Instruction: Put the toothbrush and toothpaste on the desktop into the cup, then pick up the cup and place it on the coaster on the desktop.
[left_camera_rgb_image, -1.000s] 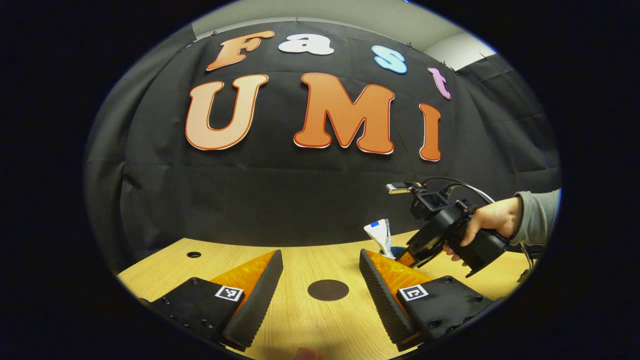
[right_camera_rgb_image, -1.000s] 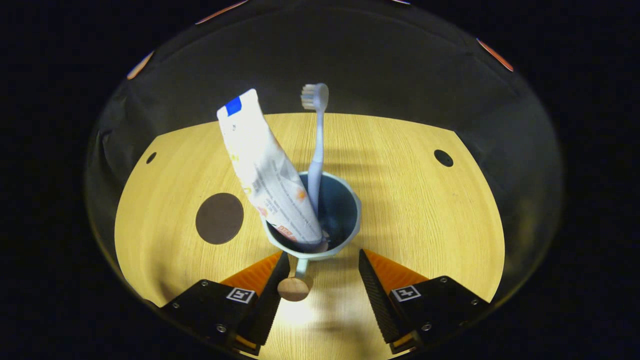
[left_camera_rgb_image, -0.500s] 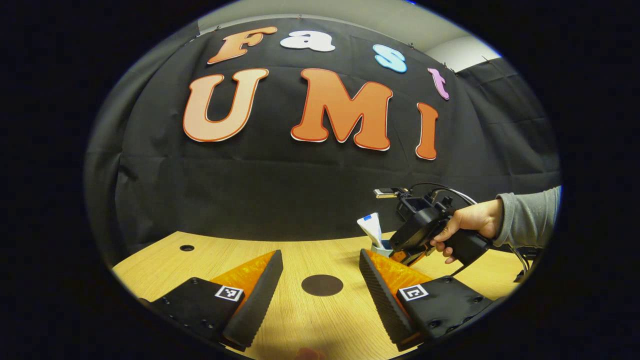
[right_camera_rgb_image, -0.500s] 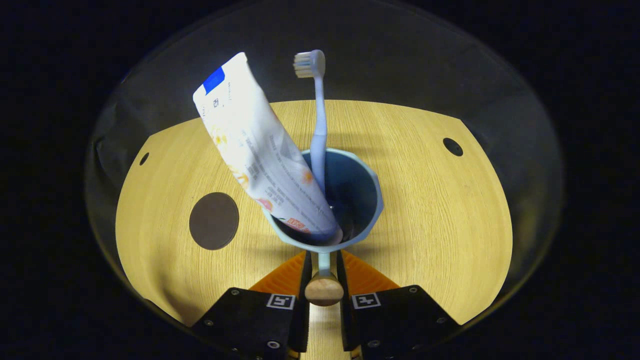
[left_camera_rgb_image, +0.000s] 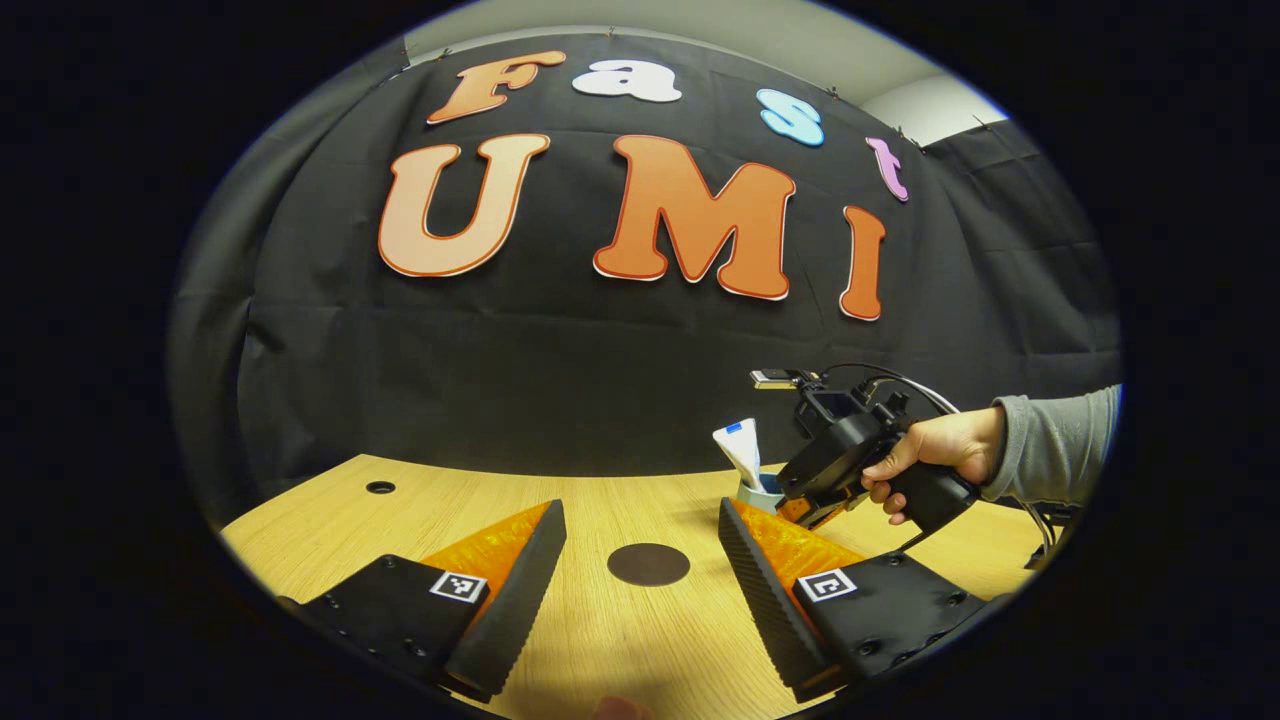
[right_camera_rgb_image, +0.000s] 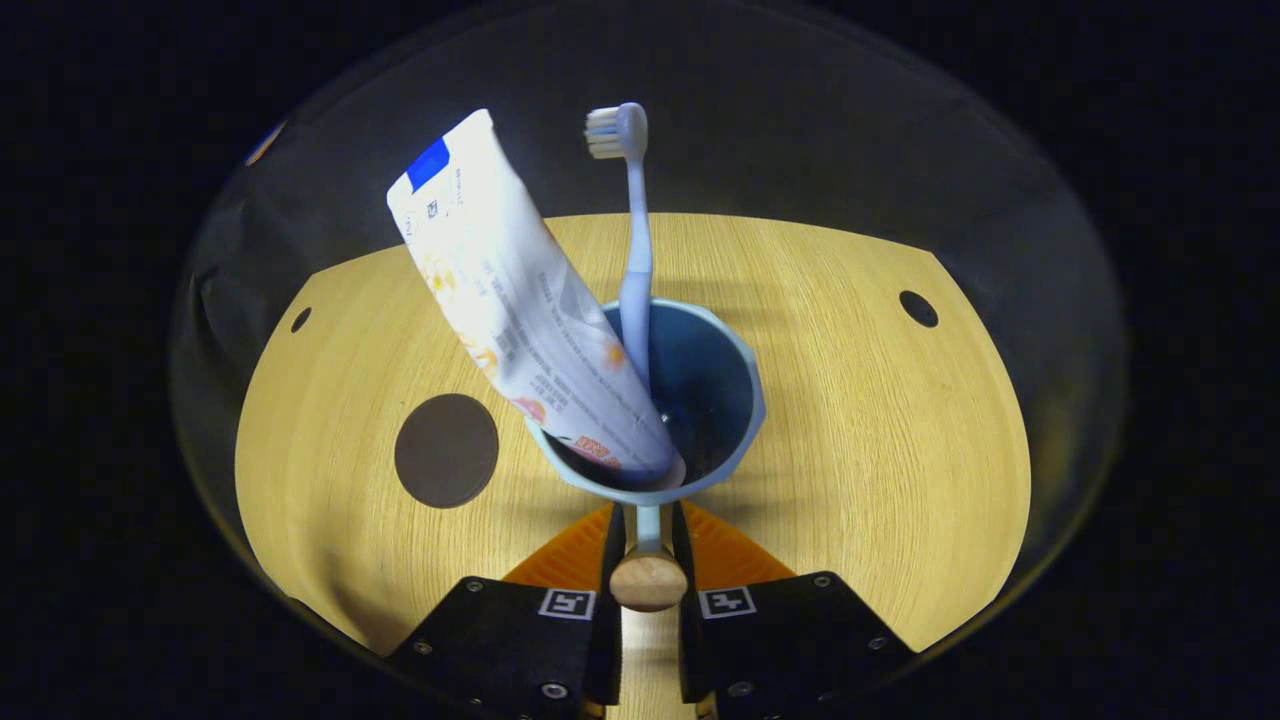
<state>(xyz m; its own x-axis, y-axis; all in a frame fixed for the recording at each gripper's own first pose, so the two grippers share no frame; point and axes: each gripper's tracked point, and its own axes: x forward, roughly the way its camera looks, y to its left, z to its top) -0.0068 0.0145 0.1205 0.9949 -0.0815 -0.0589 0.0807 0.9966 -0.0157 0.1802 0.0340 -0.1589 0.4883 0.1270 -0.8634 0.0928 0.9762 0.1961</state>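
Blue cup (right_camera_rgb_image: 700, 400) is standing on the counter (right_camera_rgb_image: 850, 420); white toothpaste (right_camera_rgb_image: 520, 300) is leaning left inside it, pale-blue toothbrush (right_camera_rgb_image: 633, 250) standing upright, bristles up. Round dark coaster (right_camera_rgb_image: 446, 450) is lying nearby, apart.

In the left gripper view my right tongs (left_camera_rgb_image: 800, 510) hide most of the cup (left_camera_rgb_image: 757, 493). The toothpaste (right_camera_rgb_image: 530, 310) covers the cup's near-left inside; its cap end is hidden.

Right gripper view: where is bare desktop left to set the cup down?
The wooden desktop is bare to the right of the blue cup, out to the small dark hole. Left, the round dark brown coaster lies unoccupied, with bare wood around it. It is crowded at the cup: white toothpaste tube, pale blue toothbrush, and right gripper on its handle.
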